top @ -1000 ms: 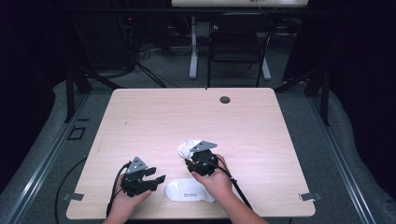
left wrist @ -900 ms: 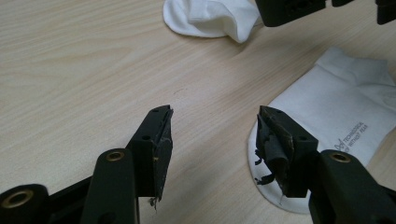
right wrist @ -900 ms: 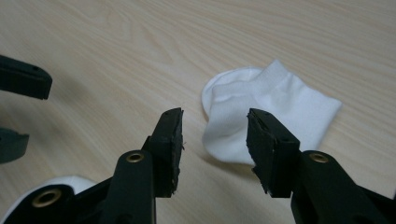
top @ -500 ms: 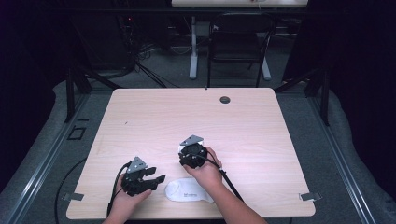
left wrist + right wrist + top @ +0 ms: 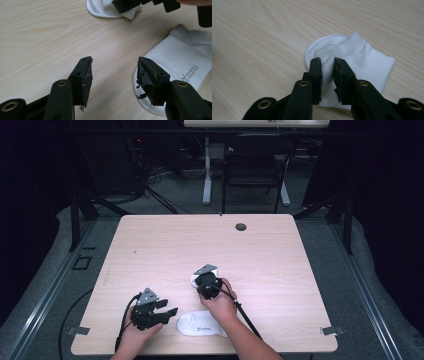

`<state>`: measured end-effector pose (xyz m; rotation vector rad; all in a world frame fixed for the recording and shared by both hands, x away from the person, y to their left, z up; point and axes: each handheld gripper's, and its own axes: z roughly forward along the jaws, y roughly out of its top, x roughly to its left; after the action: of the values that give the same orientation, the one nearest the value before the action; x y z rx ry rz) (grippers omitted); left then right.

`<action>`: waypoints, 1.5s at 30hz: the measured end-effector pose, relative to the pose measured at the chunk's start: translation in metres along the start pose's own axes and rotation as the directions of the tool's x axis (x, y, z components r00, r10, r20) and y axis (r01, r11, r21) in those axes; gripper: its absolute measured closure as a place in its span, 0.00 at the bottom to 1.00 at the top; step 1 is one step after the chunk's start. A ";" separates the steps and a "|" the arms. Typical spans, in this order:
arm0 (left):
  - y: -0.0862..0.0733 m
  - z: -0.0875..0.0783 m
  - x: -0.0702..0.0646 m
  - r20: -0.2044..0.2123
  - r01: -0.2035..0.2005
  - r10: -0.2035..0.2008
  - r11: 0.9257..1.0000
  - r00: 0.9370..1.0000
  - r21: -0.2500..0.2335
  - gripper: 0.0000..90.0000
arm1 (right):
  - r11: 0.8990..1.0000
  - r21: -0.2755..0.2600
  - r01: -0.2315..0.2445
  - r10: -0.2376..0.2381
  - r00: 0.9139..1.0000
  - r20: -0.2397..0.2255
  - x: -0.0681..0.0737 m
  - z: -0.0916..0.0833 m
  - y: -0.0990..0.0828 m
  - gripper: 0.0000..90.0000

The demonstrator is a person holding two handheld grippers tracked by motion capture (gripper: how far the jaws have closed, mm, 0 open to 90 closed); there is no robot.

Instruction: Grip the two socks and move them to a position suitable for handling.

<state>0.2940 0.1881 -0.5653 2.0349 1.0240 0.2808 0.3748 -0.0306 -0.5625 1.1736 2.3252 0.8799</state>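
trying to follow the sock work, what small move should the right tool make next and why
Probably finish closing and lift a little. The right tool has just been closing; its jaws straddle a raised fold of the white cotton ankle sock on the pale wooden table, with a narrow gap left, so the grip looks unfinished.

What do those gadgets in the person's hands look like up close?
Each is a black hand-held tool. The left gripper and right gripper both carry a grey three-cornered plate on top and trail a black cable toward the person. Two black jaws hinge on brass-coloured rivets, and their dark pads look worn and frayed. The forearms are bare, with no sleeves showing.
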 end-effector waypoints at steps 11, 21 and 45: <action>0.000 0.002 -0.001 -0.002 0.003 -0.003 1.000 1.000 0.002 0.52 | 0.998 -0.047 -0.045 0.043 0.998 -0.040 -0.008 -0.021 0.001 0.97; -0.001 0.004 -0.002 0.011 -0.010 0.010 1.000 1.000 -0.015 0.55 | 0.975 -0.161 -0.152 0.134 0.984 -0.114 -0.033 -0.056 -0.016 0.97; 0.067 0.064 0.000 -0.033 -0.046 0.046 0.999 0.998 -0.007 0.60 | 0.959 -0.136 -0.249 0.233 0.964 -0.126 -0.083 -0.056 -0.062 0.86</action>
<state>0.3648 0.1294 -0.5553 2.0551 0.9955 0.3428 0.3537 -0.1463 -0.5594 1.3950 2.1824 1.2105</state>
